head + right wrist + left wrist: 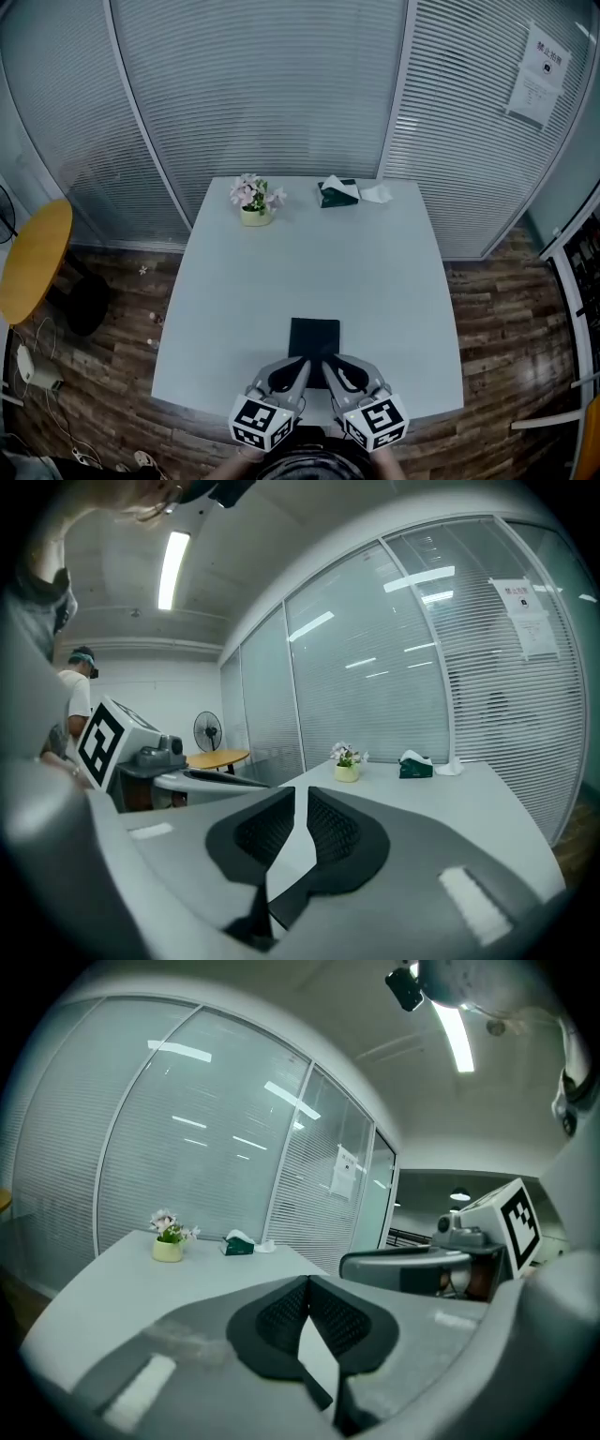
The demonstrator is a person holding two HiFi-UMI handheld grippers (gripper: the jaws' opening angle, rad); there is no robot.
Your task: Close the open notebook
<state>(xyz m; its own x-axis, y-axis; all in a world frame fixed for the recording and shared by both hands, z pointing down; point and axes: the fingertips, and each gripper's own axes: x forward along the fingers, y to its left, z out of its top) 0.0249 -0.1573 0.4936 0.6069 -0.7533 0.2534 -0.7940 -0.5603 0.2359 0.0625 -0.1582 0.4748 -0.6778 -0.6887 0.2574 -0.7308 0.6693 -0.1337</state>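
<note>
A black notebook lies flat with its cover shut near the front edge of the pale table. Both grippers hang side by side over the table's front edge, just in front of the notebook, pointing toward it. My left gripper is shut, its pads touching at the tips with nothing between them. My right gripper shows a narrow gap between its pads and holds nothing. Neither gripper view shows the notebook; both look level across the table top.
At the table's far edge stand a small flower pot and a green tissue box. Glass walls with blinds close off the back. A round yellow table stands at the left. A person is in the background.
</note>
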